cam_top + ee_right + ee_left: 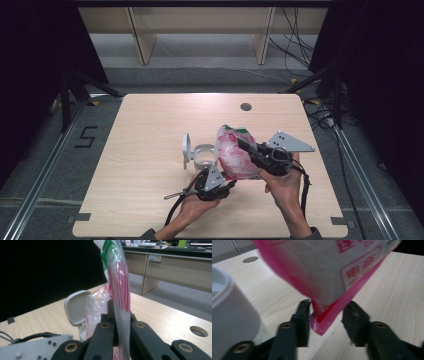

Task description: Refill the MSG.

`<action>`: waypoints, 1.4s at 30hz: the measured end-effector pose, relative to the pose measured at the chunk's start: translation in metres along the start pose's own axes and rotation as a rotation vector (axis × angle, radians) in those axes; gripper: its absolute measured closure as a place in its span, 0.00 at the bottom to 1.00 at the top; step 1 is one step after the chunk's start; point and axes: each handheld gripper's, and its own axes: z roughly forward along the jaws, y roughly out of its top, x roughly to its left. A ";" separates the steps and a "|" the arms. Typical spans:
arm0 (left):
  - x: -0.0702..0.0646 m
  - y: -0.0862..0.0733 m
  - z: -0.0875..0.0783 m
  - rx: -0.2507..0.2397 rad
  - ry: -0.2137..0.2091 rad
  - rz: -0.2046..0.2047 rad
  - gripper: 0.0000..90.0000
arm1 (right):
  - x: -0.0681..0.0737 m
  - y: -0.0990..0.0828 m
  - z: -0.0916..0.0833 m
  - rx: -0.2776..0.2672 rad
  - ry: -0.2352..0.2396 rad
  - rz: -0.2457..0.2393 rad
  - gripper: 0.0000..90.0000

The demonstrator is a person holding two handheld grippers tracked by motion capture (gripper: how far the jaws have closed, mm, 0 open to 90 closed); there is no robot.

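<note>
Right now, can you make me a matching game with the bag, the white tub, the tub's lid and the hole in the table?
Things:
1. plastic bag
2. white tub
3. lid
4. table hole

Descriptions:
A. flipped up, standing open
B. near the table's far edge
C. lifted, pink and red print
D. round, standing left of the bag in the high view

Pairs: 1-C, 2-D, 3-A, 4-B

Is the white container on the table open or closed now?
Open. The white container has its hinged lid standing upright at its left side, and the high view looks down into its round mouth.
</note>
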 end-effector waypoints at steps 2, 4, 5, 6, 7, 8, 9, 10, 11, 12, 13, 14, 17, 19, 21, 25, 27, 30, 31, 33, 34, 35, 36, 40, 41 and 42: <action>-0.002 0.000 0.002 -0.009 0.008 0.000 0.71 | 0.000 0.000 0.000 -0.003 0.002 -0.012 1.00; -0.003 0.000 0.003 -0.015 0.023 -0.002 0.78 | 0.000 0.001 -0.001 0.000 -0.009 -0.002 1.00; -0.003 0.000 0.003 -0.022 0.025 -0.011 0.81 | -0.002 0.001 -0.001 0.003 -0.023 -0.017 1.00; -0.004 0.001 0.004 -0.023 0.029 -0.011 0.83 | -0.002 0.001 -0.001 0.001 -0.022 -0.009 1.00; -0.004 0.002 0.004 -0.026 0.031 -0.014 0.84 | -0.003 0.001 0.000 -0.011 -0.011 0.001 1.00; -0.004 0.004 0.005 -0.028 0.039 -0.014 0.84 | -0.003 0.002 -0.001 -0.003 -0.017 0.016 1.00; -0.005 0.006 0.005 -0.031 0.046 -0.020 0.85 | -0.004 0.003 -0.002 -0.007 -0.032 0.010 1.00; -0.007 0.007 0.006 -0.029 0.044 -0.034 0.85 | -0.006 0.004 -0.002 -0.012 -0.031 0.010 1.00; -0.008 0.008 0.007 -0.031 0.045 -0.046 0.86 | -0.006 0.005 -0.003 -0.015 -0.045 0.014 1.00; -0.010 0.010 0.008 -0.034 0.048 -0.049 0.86 | -0.008 0.006 -0.002 -0.022 -0.034 0.007 1.00; -0.010 0.011 0.008 -0.033 0.055 -0.040 0.86 | -0.009 0.007 -0.004 -0.019 -0.043 0.021 1.00; -0.015 0.012 0.011 -0.032 0.059 -0.050 0.86 | -0.010 0.007 -0.004 -0.032 -0.048 0.014 1.00; -0.021 0.014 0.016 -0.043 0.052 -0.085 0.87 | -0.015 0.008 -0.004 -0.025 -0.056 0.034 1.00; -0.023 0.013 0.019 -0.044 0.055 -0.104 0.86 | -0.018 0.008 -0.004 -0.029 -0.073 0.036 1.00; -0.028 0.013 0.021 -0.041 0.084 -0.108 0.87 | -0.018 0.008 0.000 -0.024 -0.060 0.072 1.00; -0.028 0.012 0.026 -0.054 0.076 -0.173 0.87 | -0.017 0.008 0.008 -0.014 -0.060 0.064 1.00; -0.027 0.011 0.027 -0.059 0.076 -0.199 0.87 | -0.017 0.009 0.011 -0.011 -0.061 0.059 1.00; -0.028 0.011 0.027 -0.074 0.089 -0.224 0.87 | -0.015 0.011 0.017 -0.005 -0.058 0.071 1.00; -0.029 0.011 0.028 -0.081 0.100 -0.234 0.87 | -0.015 0.012 0.018 -0.003 -0.067 0.060 1.00; -0.031 0.011 0.029 -0.098 0.102 -0.244 0.87 | -0.012 0.013 0.021 0.005 -0.063 0.073 1.00; -0.032 0.011 0.030 -0.108 0.104 -0.256 0.87 | -0.011 0.014 0.022 0.005 -0.065 0.065 1.00; -0.033 0.010 0.031 -0.116 0.096 -0.265 0.87 | -0.012 0.014 0.025 -0.003 -0.056 0.047 1.00; -0.034 0.010 0.031 -0.124 0.104 -0.275 0.87 | -0.011 0.015 0.026 0.001 -0.060 0.050 1.00; -0.036 0.009 0.033 -0.139 0.128 -0.302 0.87 | -0.007 0.016 0.032 0.015 -0.044 0.050 1.00; -0.036 0.009 0.033 -0.131 0.140 -0.298 0.87 | -0.007 0.017 0.036 0.011 -0.037 0.015 1.00; -0.036 0.009 0.034 -0.143 0.124 -0.314 0.87 | -0.005 0.017 0.036 0.025 -0.047 0.017 1.00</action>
